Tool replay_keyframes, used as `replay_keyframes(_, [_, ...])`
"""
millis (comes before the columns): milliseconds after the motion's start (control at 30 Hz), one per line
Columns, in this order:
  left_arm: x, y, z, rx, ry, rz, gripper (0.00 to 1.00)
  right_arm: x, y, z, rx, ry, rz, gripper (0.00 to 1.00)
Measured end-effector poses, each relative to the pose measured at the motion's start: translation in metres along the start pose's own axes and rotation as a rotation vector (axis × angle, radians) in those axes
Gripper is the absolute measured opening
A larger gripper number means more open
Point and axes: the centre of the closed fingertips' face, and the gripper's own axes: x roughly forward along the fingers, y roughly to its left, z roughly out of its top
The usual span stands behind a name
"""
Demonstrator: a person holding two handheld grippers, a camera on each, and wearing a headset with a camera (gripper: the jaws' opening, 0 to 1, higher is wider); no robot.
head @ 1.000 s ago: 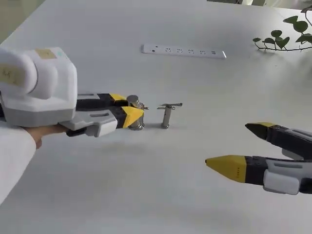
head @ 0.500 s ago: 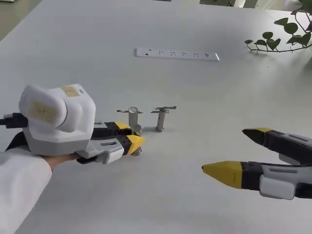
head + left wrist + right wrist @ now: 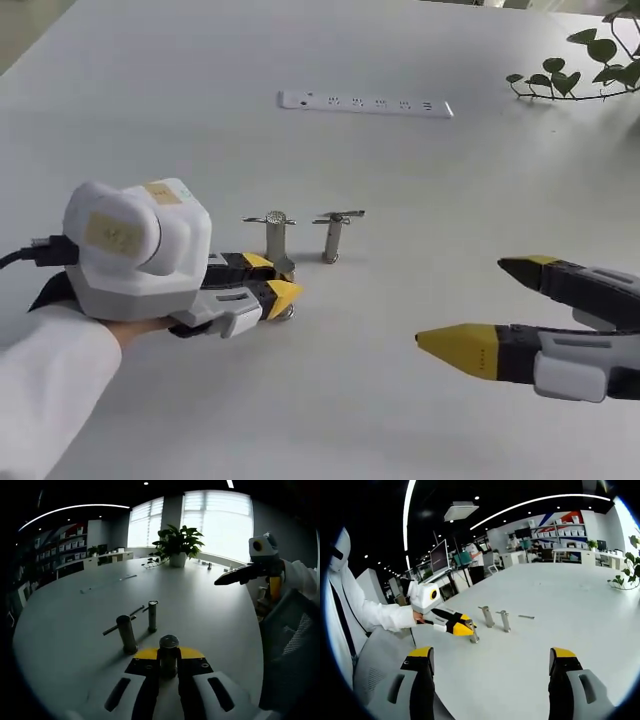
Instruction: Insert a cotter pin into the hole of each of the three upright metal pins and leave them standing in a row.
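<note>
Two upright metal pins (image 3: pixel 276 238) (image 3: pixel 332 238) stand side by side on the white table, each with a thin cotter pin across its top. In the left gripper view they are the nearer pin (image 3: pixel 126 634) and the farther pin (image 3: pixel 152 616). My left gripper (image 3: pixel 275 280) is just in front of them, shut on a third metal pin (image 3: pixel 168 652). That pin has a bare round head, and its lower end (image 3: pixel 286 311) peeks out under the yellow tips. My right gripper (image 3: pixel 462 302) hovers open at the right, nothing between its fingers, well away from the pins.
A white power strip (image 3: pixel 365 103) lies across the far side of the table. Leafy plant stems (image 3: pixel 585 70) reach in at the back right. A white sleeve (image 3: pixel 40 390) shows at the lower left. The table (image 3: pixel 400 200) is bare between the grippers.
The left gripper has drawn back toward me with its pin. It came off the line of standing pins and uncovered the second one. The right gripper has barely moved.
</note>
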Motion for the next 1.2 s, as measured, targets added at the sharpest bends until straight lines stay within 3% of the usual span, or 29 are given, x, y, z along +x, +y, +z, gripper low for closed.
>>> replay_keyframes(167, [0.001,-0.002,-0.002,0.004,0.003,0.007,0.11,0.000,0.002,0.000,-0.006,0.002,0.006,0.93])
replay_keyframes(433, [0.003,-0.009,-0.004,0.023,0.004,-0.027,0.12,0.000,0.003,-0.001,-0.016,0.004,0.008,0.94])
replay_keyframes(533, [0.003,-0.008,-0.002,-0.118,0.008,-0.052,0.13,0.001,0.004,-0.004,-0.014,0.013,0.010,0.93])
replay_keyframes(567, [0.003,-0.008,-0.002,-0.123,0.008,-0.056,0.14,0.001,0.004,-0.004,-0.015,0.014,0.011,0.93])
replay_keyframes(667, [-0.001,-0.007,0.002,-0.051,-0.010,-0.074,0.17,0.002,0.005,-0.004,-0.015,0.013,0.015,0.93])
replay_keyframes(800, [-0.008,-0.011,0.007,-0.018,-0.027,-0.105,0.34,0.002,0.006,-0.003,-0.014,0.009,0.019,0.93])
replay_keyframes(900, [-0.018,-0.019,0.003,-0.061,0.019,-0.154,0.41,0.002,0.006,-0.003,-0.018,0.006,0.023,0.93])
replay_keyframes(933, [-0.022,-0.023,0.002,-0.039,0.022,-0.174,0.43,0.002,0.006,-0.004,-0.015,0.010,0.024,0.93])
replay_keyframes(1033, [-0.033,-0.023,0.002,0.047,0.005,-0.169,0.54,0.002,0.005,-0.005,-0.017,0.015,0.025,0.93])
replay_keyframes(1067, [-0.037,-0.023,0.001,0.042,0.007,-0.169,0.60,0.002,0.005,-0.005,-0.014,0.014,0.027,0.93])
replay_keyframes(1200, [-0.049,-0.033,-0.002,0.060,-0.005,-0.220,1.00,0.002,0.004,-0.008,-0.010,0.024,0.026,0.93])
